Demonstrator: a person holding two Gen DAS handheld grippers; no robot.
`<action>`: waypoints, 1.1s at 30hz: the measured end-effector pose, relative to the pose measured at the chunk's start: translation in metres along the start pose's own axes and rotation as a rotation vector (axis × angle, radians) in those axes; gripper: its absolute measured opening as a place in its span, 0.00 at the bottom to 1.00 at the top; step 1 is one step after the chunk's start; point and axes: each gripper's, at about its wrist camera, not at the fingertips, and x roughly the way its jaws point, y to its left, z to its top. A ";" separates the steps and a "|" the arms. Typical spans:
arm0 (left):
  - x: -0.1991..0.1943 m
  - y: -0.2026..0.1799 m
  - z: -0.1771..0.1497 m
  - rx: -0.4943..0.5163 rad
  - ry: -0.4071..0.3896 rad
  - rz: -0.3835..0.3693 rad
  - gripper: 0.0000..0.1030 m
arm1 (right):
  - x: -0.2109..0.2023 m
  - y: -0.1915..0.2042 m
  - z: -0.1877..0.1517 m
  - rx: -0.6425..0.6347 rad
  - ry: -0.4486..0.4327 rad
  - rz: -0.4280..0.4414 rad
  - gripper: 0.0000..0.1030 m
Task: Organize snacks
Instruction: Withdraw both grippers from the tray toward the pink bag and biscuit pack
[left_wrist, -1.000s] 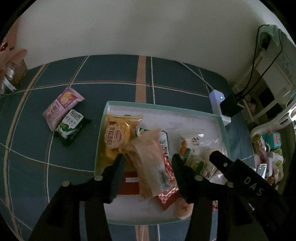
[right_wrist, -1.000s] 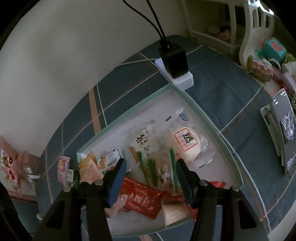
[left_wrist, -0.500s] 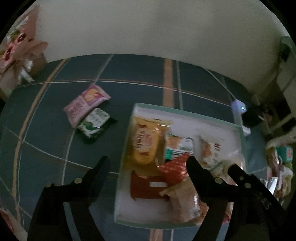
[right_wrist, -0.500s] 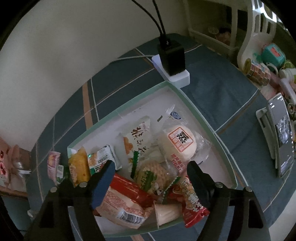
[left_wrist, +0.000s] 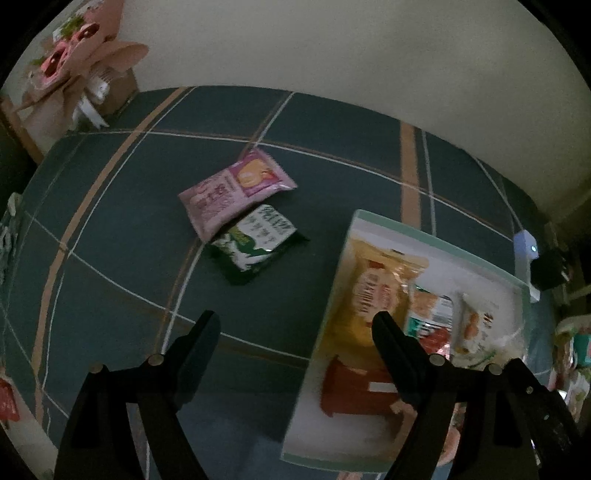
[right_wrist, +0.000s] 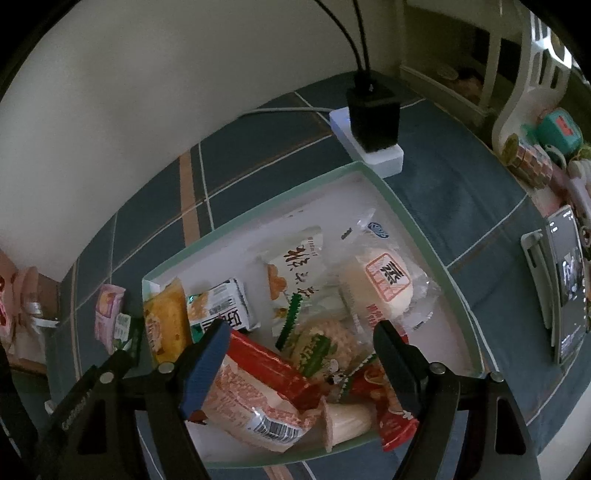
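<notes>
Tray: pale green-rimmed tray (right_wrist: 424, 236) sits on a blue plaid cloth (left_wrist: 122, 229), crowded with snack packets.
Left gripper (left_wrist: 295, 332): jaws spread wide with nothing between them, over the cloth at the tray's left edge.
Right gripper (right_wrist: 301, 341): jaws spread wide above the tray's pile, pads touching no packet.
Loose snacks: pink packet (left_wrist: 236, 188) and green-and-white packet (left_wrist: 258, 242) lie on the cloth outside the tray, touching each other.
Under right gripper: red packet (right_wrist: 269, 365) and clear-wrapped biscuits (right_wrist: 325, 341).
Far corner: white power strip (right_wrist: 380, 155) beside the tray.
</notes>
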 end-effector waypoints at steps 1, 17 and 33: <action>0.001 0.003 0.001 -0.004 0.000 0.006 0.82 | 0.000 0.001 0.000 -0.003 0.001 0.001 0.80; 0.010 0.018 0.004 -0.029 0.007 0.037 0.82 | 0.002 0.006 -0.003 -0.020 0.001 -0.006 0.80; 0.009 0.023 0.006 -0.040 -0.034 0.062 1.00 | 0.002 0.015 -0.002 -0.069 -0.018 -0.016 1.00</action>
